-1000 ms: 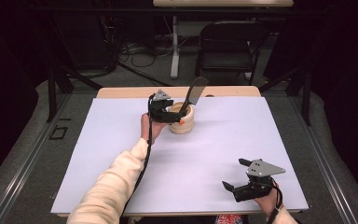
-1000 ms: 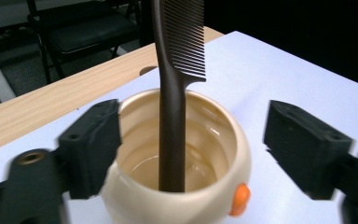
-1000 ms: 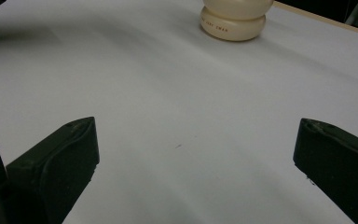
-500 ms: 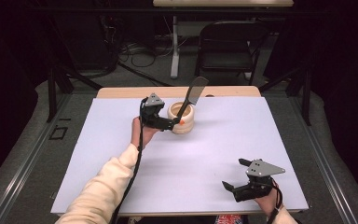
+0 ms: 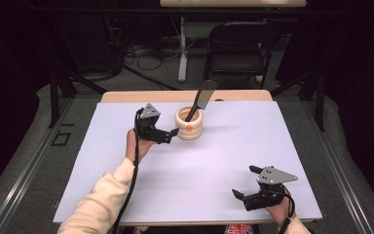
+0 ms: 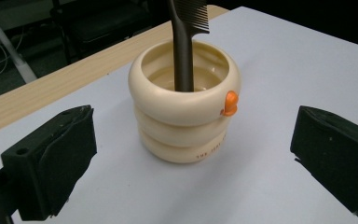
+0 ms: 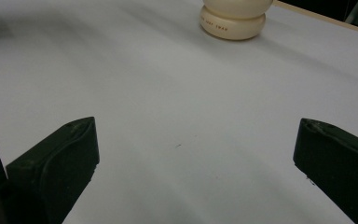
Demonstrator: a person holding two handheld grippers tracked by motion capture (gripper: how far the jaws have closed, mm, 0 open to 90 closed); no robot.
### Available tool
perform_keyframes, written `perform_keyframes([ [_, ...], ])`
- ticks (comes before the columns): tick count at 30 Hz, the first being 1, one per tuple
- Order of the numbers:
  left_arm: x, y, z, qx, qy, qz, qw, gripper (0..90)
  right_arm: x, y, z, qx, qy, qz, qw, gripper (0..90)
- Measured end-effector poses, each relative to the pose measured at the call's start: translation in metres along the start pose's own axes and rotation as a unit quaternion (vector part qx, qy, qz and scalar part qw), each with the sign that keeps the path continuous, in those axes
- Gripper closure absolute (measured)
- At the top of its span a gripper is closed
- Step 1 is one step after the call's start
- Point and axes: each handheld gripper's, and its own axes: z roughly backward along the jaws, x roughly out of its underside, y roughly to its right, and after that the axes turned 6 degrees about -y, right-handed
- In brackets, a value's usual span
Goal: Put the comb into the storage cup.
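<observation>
Jaws of the left gripper (image 5: 171, 135) stood wide apart and had just been opening, with nothing pressed between the pads. Just beyond them, near but not touching, stood the cream ringed holder (image 6: 185, 112) with a small orange knob on its side, upright on the white table cover (image 5: 214, 165). A dark comb (image 6: 185, 35) stood inside it, handle down, leaning a little. The right gripper (image 5: 246, 187) rested near the front right edge of the table, jaws also open and empty, well apart from the holder.
</observation>
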Motion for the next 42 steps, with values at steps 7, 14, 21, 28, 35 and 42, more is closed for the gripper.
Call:
perform_keyframes([
  [7,0.013,-0.001,0.006,-0.004,-0.007,0.005,1.0,0.1,0.0,0.0,0.0,-0.001,0.0,0.003,1.0,0.0],
  [14,0.022,-0.003,0.016,-0.013,-0.005,0.009,0.9999,0.1,0.0,0.0,0.0,-0.001,0.0,0.004,1.0,0.0],
  [21,0.028,-0.001,0.024,-0.02,-0.003,0.008,0.9998,0.1,0.0,0.0,0.0,-0.002,0.0,0.004,1.0,0.0],
  [28,0.035,-0.001,0.033,-0.026,0.0,0.01,0.9996,0.1,0.0,-0.001,0.0,-0.001,0.0,0.005,1.0,0.0],
  [35,0.041,0.0,0.039,-0.03,0.001,0.012,0.9995,0.1,0.001,0.0,0.0,-0.001,0.001,0.005,1.0,0.0],
  [42,0.044,0.001,0.044,-0.035,0.001,0.012,0.9993,0.1,0.002,0.0,0.002,0.004,-0.001,0.001,1.0,0.0],
])
